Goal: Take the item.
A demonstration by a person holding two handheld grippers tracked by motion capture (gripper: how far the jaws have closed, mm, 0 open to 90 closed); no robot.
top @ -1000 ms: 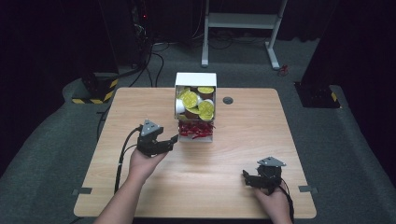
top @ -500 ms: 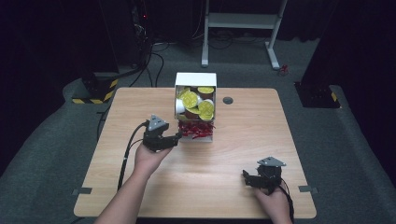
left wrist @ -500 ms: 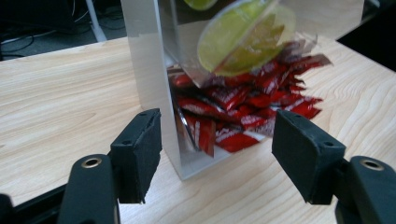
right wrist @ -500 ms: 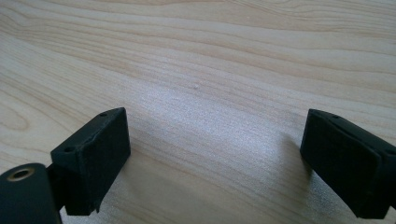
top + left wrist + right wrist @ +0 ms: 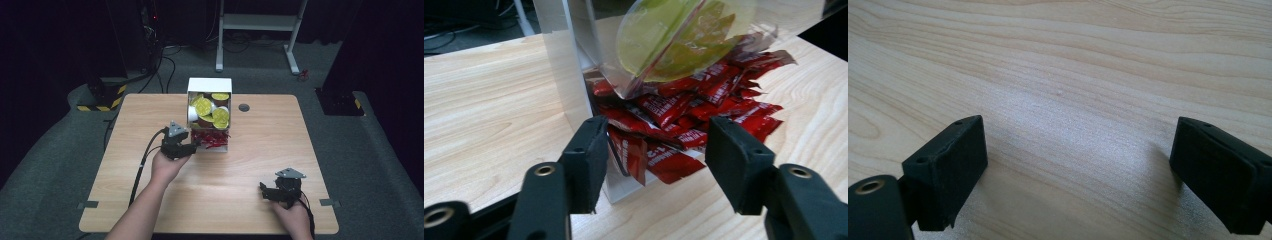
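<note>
Left gripper view: left gripper (image 5: 654, 150) fingers spread wide around red sachets (image 5: 674, 112) spilling from clear dispenser (image 5: 569, 75) mid-frame. Right gripper (image 5: 1078, 175) also spread, over bare tabletop (image 5: 1058, 60).

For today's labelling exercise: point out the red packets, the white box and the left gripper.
red packets (image 5: 684, 115), left gripper view, on a wrapper in the pile's middle.
white box (image 5: 209, 85), high view, on its back wall.
left gripper (image 5: 651, 145), left gripper view, midway between its open jaws.
</note>
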